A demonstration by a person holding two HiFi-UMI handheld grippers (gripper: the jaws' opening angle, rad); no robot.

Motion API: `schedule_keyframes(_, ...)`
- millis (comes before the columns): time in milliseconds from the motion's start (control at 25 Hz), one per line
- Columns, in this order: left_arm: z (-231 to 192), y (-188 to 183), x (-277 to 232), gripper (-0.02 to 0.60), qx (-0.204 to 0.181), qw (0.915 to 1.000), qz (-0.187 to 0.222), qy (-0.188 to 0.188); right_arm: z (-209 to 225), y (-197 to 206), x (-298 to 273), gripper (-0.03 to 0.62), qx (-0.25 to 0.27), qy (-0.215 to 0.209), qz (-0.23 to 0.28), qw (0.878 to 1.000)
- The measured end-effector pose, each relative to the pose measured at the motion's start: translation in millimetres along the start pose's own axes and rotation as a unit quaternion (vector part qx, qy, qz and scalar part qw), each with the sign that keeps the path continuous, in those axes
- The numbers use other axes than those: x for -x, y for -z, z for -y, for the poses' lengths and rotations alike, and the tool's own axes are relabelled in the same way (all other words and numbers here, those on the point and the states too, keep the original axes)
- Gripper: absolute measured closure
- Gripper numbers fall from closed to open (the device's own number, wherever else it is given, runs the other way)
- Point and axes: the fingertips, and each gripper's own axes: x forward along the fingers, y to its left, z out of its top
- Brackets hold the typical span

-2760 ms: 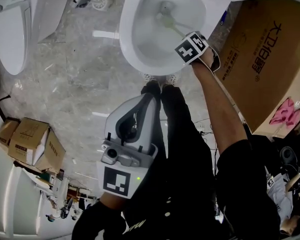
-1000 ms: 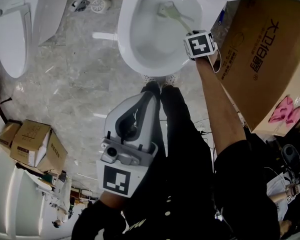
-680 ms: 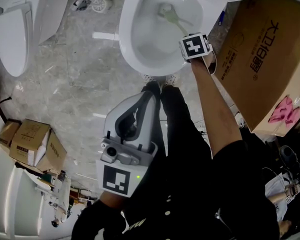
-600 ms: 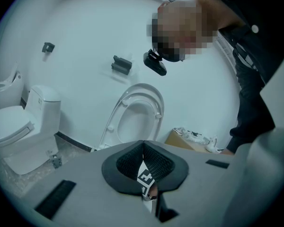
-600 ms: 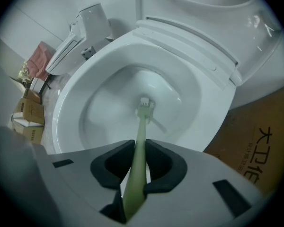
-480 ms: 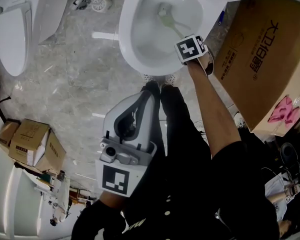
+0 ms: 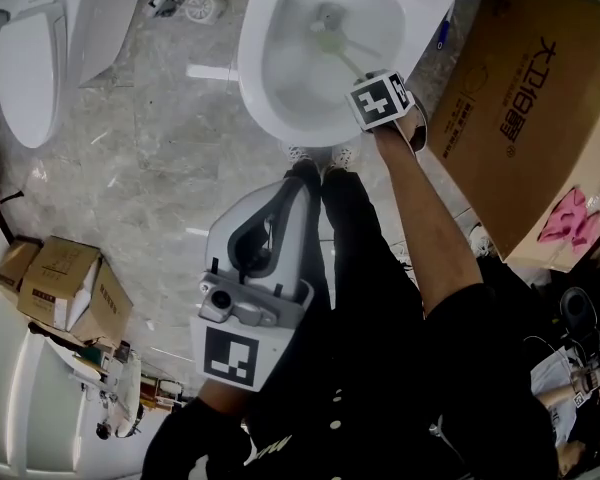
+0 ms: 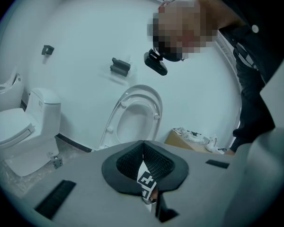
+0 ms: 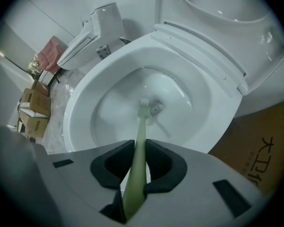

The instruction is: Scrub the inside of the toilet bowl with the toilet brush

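The white toilet bowl point(image 7: 280, 98) is at the top of the head view. A pale green toilet brush point(image 7: 342, 50) reaches down into it, its head point(image 7: 328, 32) near the drain. My right gripper point(image 7: 372, 83) hangs over the bowl's right rim, shut on the brush handle. In the right gripper view the handle point(image 9: 138, 141) runs out between the pads, and the bristle end point(image 9: 144, 103) rests at the bottom of the bowl point(image 9: 85, 112). My left gripper point(image 7: 278, 213) is held back near the person's legs, shut on nothing; its pads point(image 8: 154, 162) meet.
A big cardboard box point(image 7: 520, 118) stands right of the toilet, with pink cloth point(image 7: 570, 223) beside it. A second toilet point(image 7: 30, 58) is at the upper left, small boxes point(image 7: 65, 288) at the left. The left gripper view shows a raised toilet seat point(image 8: 135, 119).
My right gripper has shifted a little left and towards the person, and the brush head has slid across the bottom of the bowl. The left gripper has stayed put.
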Motion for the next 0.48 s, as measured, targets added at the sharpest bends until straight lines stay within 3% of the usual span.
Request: schedule_keyframes(480,37,-58,26,0.555,-0.047,0.9981,0.037,0.016,-3,0,106,0.505,0.043,0.031,0.103,0.993)
